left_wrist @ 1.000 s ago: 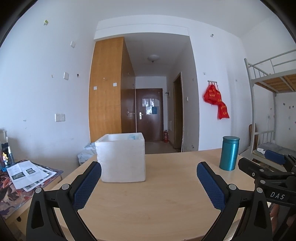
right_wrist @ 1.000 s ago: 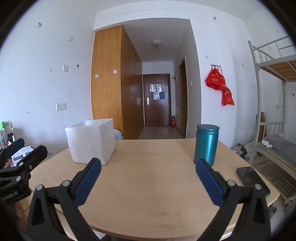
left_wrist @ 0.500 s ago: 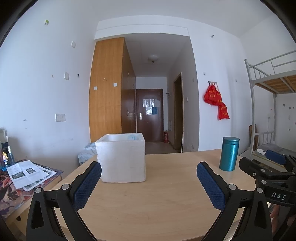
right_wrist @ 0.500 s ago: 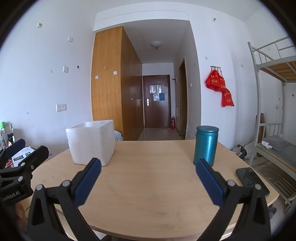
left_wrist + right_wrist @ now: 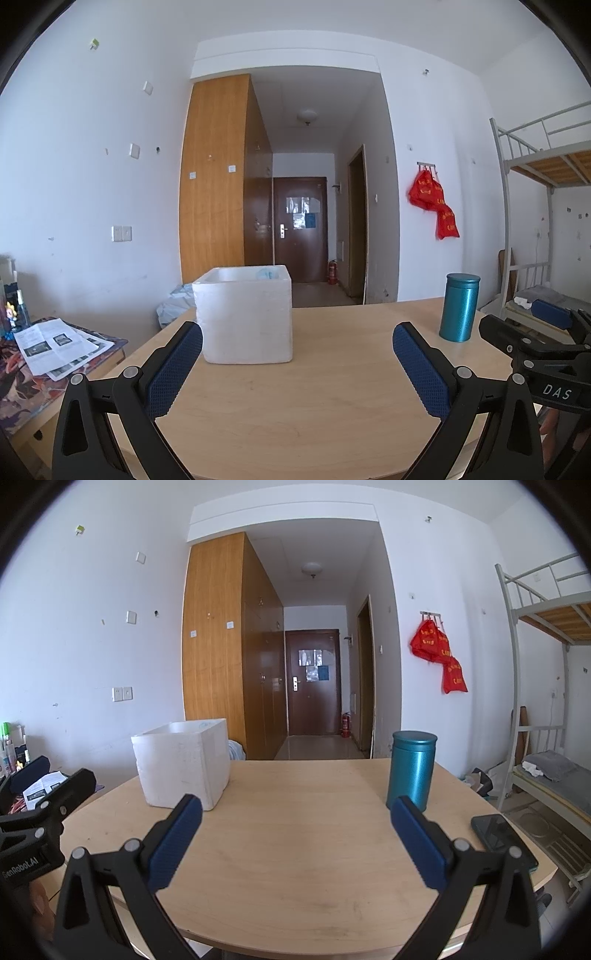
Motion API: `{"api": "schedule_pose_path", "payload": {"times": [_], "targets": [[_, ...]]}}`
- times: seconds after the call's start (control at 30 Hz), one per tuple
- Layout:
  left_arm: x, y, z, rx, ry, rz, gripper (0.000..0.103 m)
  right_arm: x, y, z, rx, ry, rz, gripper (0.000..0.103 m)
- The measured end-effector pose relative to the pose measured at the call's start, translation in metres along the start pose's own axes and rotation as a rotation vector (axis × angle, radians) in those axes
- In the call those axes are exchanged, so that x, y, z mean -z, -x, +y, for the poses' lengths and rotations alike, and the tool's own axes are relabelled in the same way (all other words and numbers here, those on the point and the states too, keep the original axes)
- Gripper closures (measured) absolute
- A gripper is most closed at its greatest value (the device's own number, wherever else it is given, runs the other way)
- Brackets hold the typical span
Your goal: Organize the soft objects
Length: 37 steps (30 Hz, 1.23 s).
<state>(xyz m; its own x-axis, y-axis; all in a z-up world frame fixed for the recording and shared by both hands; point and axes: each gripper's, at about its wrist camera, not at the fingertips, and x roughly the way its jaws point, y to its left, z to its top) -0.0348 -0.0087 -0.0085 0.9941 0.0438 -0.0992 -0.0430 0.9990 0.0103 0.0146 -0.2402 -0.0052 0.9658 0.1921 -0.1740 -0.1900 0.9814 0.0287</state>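
Foam box (image 5: 246, 317) contents mostly hidden; jaws wide

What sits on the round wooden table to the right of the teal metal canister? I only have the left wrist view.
Observer: A dark flat phone lies near the right edge of the round wooden table.
Operator: Is it touching the canister?
Observer: No. The teal metal canister stands upright farther back, with bare wood between the two.
Operator: Is the right gripper carrying anything?
Observer: No. The right gripper has its fingers spread wide over the table, with nothing between them.
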Motion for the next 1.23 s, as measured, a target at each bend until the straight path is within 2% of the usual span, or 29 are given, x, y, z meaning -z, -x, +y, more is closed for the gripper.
{"api": "schedule_pose_path", "payload": {"times": [1.23], "targets": [[-0.0003, 0.0003, -0.0032, -0.005, 0.004, -0.015, 0.0, -0.0017, 0.0001, -0.0014, 0.0, 0.0, -0.003, 0.0]]}}
